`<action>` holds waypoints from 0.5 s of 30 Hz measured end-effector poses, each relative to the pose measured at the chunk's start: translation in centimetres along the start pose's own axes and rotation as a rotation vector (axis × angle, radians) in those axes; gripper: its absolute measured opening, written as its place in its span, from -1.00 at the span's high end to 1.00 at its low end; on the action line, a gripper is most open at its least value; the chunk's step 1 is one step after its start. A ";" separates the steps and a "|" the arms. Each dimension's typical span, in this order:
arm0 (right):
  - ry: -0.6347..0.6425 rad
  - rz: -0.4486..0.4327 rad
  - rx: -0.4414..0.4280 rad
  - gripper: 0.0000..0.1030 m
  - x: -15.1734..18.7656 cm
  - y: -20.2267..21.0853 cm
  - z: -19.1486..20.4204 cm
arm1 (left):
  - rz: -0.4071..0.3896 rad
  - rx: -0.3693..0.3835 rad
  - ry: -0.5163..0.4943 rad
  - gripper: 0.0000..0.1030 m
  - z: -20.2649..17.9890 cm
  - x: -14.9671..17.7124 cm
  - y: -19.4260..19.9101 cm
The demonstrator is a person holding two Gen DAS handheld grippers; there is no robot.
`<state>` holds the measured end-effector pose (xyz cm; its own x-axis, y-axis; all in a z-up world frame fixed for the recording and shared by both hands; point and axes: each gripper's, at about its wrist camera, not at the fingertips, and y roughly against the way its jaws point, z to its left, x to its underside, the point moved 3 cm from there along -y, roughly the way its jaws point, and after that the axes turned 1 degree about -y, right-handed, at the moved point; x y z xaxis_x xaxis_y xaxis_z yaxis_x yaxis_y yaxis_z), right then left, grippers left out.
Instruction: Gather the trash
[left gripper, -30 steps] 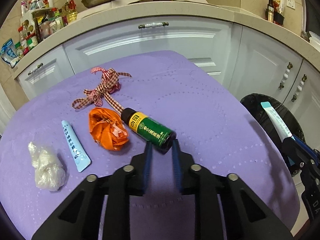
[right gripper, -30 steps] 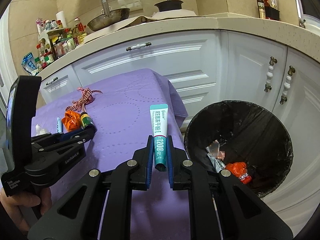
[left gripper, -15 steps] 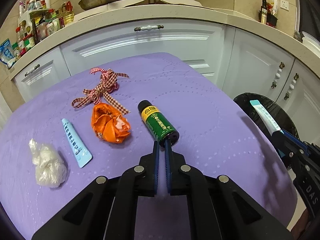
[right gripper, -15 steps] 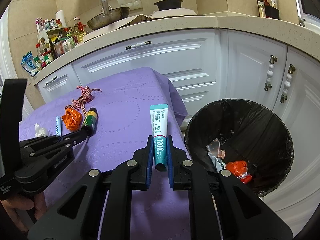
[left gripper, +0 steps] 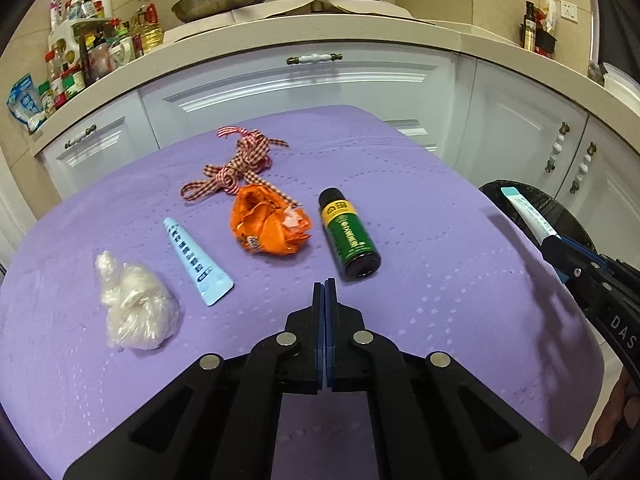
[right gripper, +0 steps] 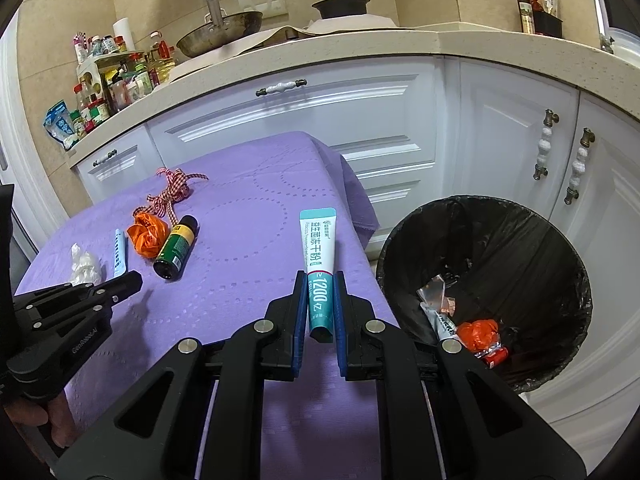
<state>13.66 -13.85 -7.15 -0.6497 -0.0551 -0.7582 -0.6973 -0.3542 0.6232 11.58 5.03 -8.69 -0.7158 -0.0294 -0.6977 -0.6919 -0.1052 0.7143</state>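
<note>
Trash still lies on the purple-covered worktop (left gripper: 460,240): a green bottle (left gripper: 350,236) on its side, a crumpled orange wrapper (left gripper: 268,226) just left of it, a pale blue tube (left gripper: 196,258), a wad of clear plastic (left gripper: 134,306) and a red checked ribbon (left gripper: 236,164) at the far side. My left gripper (left gripper: 324,284) has just closed its jaws, and they have met on nothing. A second ago the bottle's base sat between my open fingers; now the bottle lies just beyond and to the right of my fingertips, apart from them, turned more upright in the view, and I sit farther back from it. So that grab missed, I judge, and the bottle has only been nudged round. I would need to open again and come in square across its body.

My right gripper (right gripper: 320,312) is clamped on the teal and white tube (right gripper: 319,268), holding it upright over the worktop's edge, as it did a second ago. The black-lined bin (right gripper: 520,240) stands just to its right, with some wrappers already inside. That tube has not yet been dropped in.
</note>
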 end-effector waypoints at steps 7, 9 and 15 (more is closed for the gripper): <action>0.000 -0.007 0.006 0.76 -0.1 0.1 0.0 | 0.004 0.023 -0.001 0.73 -0.7 -0.2 -0.1; -0.004 -0.009 0.009 0.76 -0.2 0.1 -0.3 | 0.002 0.030 0.003 0.53 -1.1 -0.5 -0.2; -0.019 -0.016 0.016 0.76 -0.6 0.2 -1.4 | -0.003 0.036 0.006 0.34 -2.1 -1.3 -0.6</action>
<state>14.31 -15.24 -6.84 -0.6440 -0.0313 -0.7644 -0.7124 -0.3395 0.6142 13.14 3.06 -8.37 -0.7130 -0.0350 -0.7003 -0.6972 -0.0698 0.7134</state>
